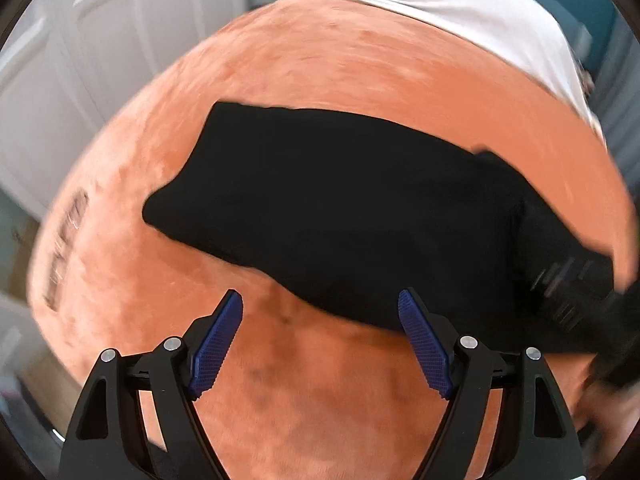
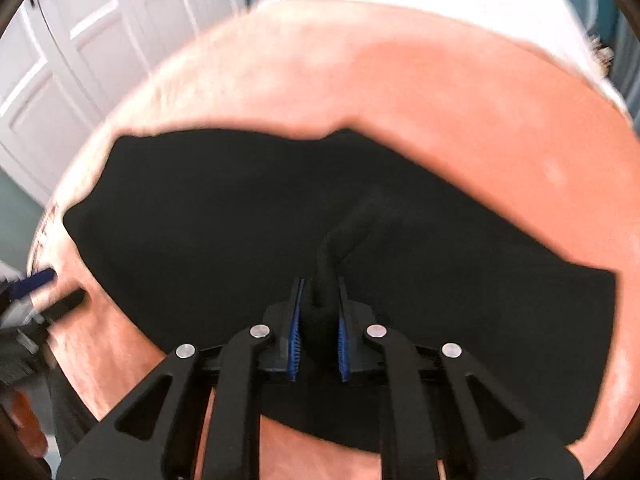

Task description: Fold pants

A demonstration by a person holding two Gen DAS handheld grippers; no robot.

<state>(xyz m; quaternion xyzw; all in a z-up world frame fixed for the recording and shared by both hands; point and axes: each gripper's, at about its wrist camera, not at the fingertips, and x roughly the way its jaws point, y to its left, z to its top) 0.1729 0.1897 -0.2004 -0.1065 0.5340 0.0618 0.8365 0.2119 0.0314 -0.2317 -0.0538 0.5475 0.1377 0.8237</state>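
Black pants (image 1: 344, 208) lie folded into a long band across an orange plush bedspread (image 1: 320, 64). In the left wrist view my left gripper (image 1: 320, 300) stands open just above the spread at the band's near edge, nothing between its blue pads (image 1: 218, 344). In the right wrist view the pants (image 2: 224, 216) fill the middle, and my right gripper (image 2: 319, 292) is shut on a raised pinch of the black fabric (image 2: 332, 256). The left gripper (image 2: 44, 288) shows blurred at the far left edge there.
A white sheet or pillow (image 1: 460, 4) lies at the far end of the bed. White panelled doors (image 2: 72, 48) stand beyond the bed's left side. A dark printed mark (image 1: 68, 236) sits on the spread's left part.
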